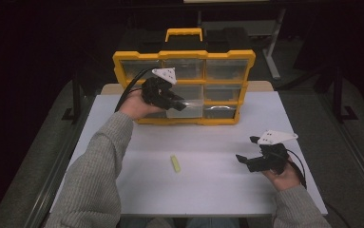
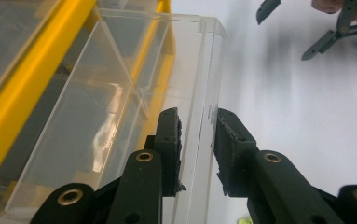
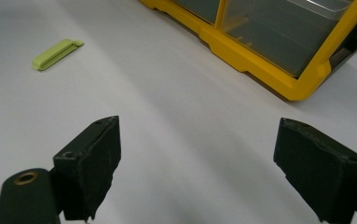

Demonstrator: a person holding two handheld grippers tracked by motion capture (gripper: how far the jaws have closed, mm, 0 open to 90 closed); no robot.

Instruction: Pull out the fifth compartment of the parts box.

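The clear drawer is pinched at its front wall by the left gripper, half pulled out toward the person.

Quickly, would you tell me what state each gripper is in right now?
Left gripper: shut on the front wall of the clear drawer pulled out of the yellow organizer.
Right gripper: open, holding nothing, above the white table.

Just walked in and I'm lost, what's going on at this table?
A person with a gripper in each hand is working at a yellow drawer organizer on a white table. The left gripper has its jaws around the front wall of a clear plastic drawer, which sticks partway out. The right gripper hangs open above the table. A small green clip lies loose between them.
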